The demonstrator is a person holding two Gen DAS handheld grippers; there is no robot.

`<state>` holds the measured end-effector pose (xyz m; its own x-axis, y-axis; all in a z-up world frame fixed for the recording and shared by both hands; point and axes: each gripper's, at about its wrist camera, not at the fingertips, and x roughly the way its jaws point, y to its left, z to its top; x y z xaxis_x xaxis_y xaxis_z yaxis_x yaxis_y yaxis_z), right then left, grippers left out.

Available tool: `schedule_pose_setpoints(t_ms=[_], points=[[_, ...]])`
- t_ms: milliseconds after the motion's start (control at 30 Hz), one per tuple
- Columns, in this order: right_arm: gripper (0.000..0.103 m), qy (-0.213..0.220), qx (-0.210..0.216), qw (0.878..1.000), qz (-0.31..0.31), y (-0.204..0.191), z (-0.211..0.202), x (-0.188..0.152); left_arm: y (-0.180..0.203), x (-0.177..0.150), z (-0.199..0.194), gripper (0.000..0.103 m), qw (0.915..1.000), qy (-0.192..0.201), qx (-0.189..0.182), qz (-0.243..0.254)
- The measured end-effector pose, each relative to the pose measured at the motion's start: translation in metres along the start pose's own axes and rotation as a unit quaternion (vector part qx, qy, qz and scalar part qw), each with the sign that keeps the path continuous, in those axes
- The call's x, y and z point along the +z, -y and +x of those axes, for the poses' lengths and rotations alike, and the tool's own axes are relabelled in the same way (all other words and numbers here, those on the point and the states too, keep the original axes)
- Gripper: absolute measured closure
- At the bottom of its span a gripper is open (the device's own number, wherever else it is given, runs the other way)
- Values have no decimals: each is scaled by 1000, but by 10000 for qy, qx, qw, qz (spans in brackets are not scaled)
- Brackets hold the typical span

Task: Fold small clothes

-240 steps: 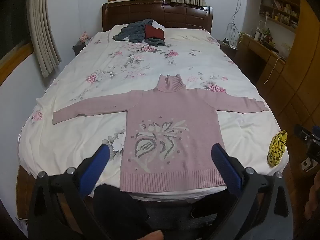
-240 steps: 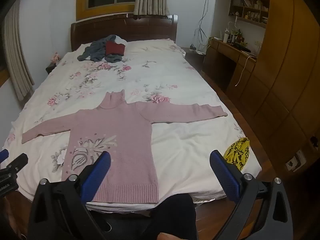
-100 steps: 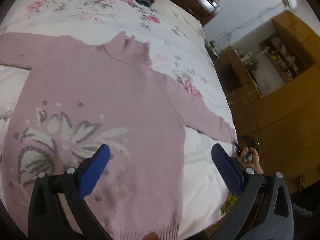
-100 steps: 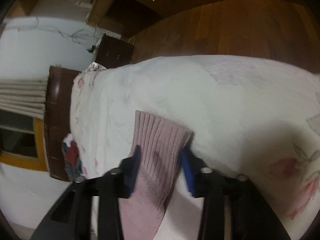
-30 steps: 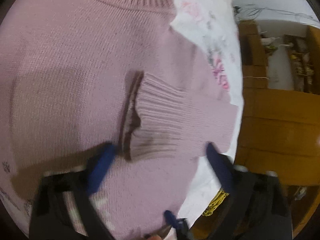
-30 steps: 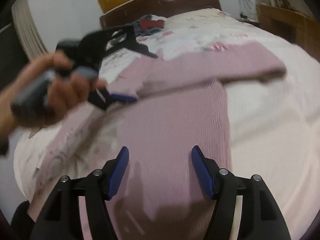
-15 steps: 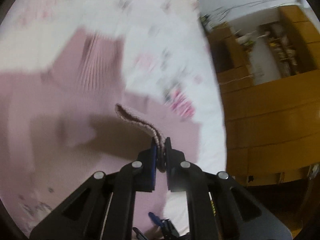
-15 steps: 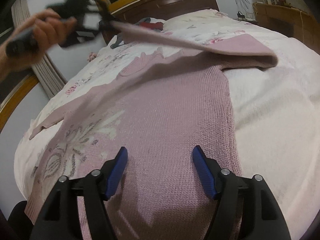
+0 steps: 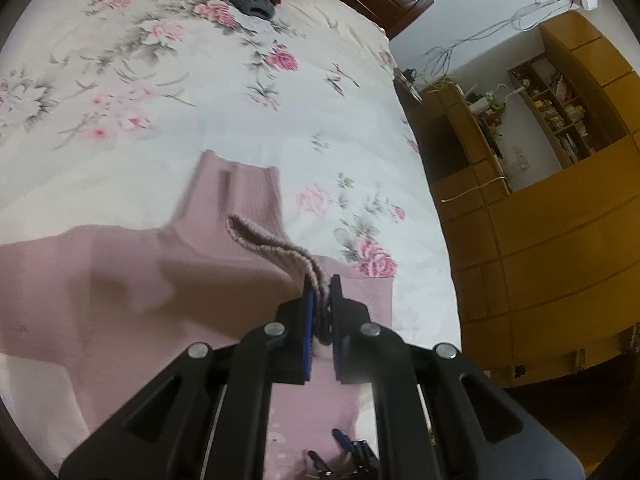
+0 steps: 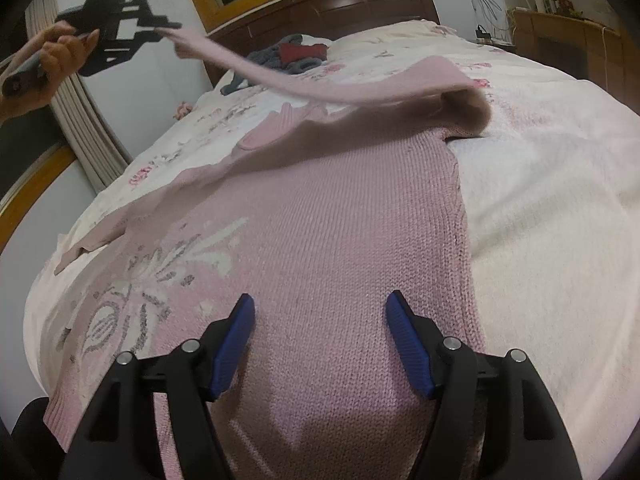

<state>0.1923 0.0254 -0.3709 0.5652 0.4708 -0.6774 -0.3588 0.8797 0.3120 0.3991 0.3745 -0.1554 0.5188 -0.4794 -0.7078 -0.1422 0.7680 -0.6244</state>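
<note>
Since half a second ago the left gripper (image 9: 320, 288) has carried the sleeve cuff (image 9: 272, 246) further across and higher, so the sleeve (image 10: 320, 88) now hangs in a long span above the sweater's chest; the right gripper (image 10: 320, 320) has barely shifted over the lower body of the sweater (image 10: 340, 240).

The left gripper's blue pads are pinched tight on the ribbed cuff, which sticks out from between them toward the turtleneck collar (image 9: 240, 188). The right gripper's jaws stand well apart, holding nothing, hovering just above the knit near the hem side; whether it touches the fabric I cannot tell.

The pink sweater lies front-up on the floral bedspread (image 9: 160, 80), its other sleeve flat toward the bed's left edge, and the lifted sleeve bends over at the shoulder (image 10: 464, 108).

To do this fold well, I judge the cuff should be lowered straight across the chest so the crease forms along the body's side seam, with tension kept light to avoid dragging the whole sweater; the free gripper could pin the body while the sleeve is laid
</note>
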Motion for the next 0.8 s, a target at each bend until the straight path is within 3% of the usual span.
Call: schedule_pose_setpoints(t_ms=[600,800], points=[[32,-20,-21,10000,-42,-1,1,1,-130,-5,-30,98,9955,28,592,-739],[31,-35,-49,9999,-80,-2,3,-1,-178,-16,-9,98,9917,-276,787,-975]])
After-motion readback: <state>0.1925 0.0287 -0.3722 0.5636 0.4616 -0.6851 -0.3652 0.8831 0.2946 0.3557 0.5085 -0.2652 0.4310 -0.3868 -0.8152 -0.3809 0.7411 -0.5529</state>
